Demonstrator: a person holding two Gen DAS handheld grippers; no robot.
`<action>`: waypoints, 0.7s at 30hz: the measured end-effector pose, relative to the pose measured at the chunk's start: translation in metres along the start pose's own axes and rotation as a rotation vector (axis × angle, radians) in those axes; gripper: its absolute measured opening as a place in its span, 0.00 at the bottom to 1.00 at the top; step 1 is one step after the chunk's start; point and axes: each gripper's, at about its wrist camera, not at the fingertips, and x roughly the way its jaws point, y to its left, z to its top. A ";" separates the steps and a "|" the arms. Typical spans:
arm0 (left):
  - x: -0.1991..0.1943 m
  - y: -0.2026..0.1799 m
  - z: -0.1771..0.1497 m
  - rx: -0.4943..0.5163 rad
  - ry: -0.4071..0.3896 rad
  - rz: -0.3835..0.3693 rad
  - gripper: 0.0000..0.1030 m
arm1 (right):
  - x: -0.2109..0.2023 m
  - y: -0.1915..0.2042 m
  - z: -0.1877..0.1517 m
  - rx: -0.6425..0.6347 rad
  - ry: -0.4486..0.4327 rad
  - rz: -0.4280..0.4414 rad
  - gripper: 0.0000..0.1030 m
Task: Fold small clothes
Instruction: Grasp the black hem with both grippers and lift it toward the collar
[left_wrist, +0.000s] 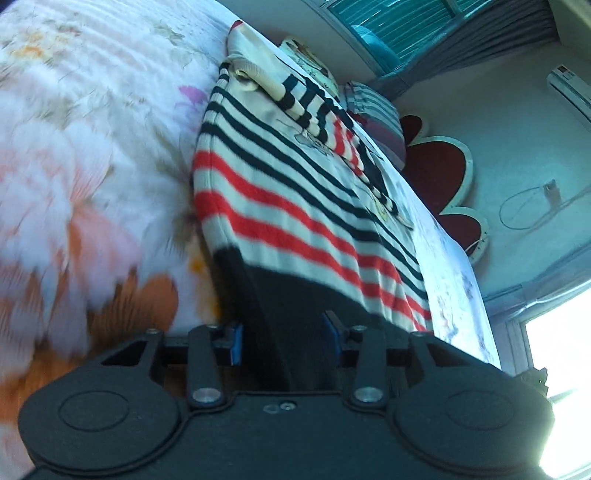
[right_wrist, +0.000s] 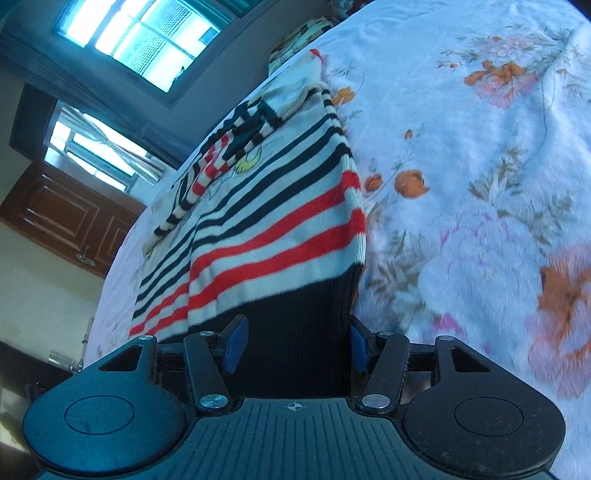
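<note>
Left hand-held gripper (left_wrist: 282, 341) and right hand-held gripper (right_wrist: 297, 341) each straddle the dark hem of the cream, red-and-navy striped knitted sweater (left_wrist: 295, 206) lying on the floral bedsheet (left_wrist: 92, 147); whether the blue pads pinch it cannot be told. Sleeves appear folded inward; the bottom-to-collar fold apparently remains.

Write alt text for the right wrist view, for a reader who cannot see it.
The right claw has the dark hem of a small striped sweater between its blue pads, which sit at the band's edges. The sweater, banded in red, navy and cream, lies spread on a floral bedsheet. Windows and a wooden cabinet fill the left background.
</note>
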 end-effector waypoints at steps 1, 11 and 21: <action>-0.003 0.002 -0.004 0.000 -0.002 -0.006 0.35 | -0.002 0.000 -0.003 0.002 0.001 0.003 0.49; -0.012 -0.002 0.008 0.006 -0.097 0.008 0.06 | -0.010 0.017 0.007 -0.080 -0.028 -0.022 0.04; -0.021 0.023 -0.008 -0.042 -0.132 0.063 0.06 | -0.010 -0.014 -0.008 0.008 -0.047 -0.049 0.04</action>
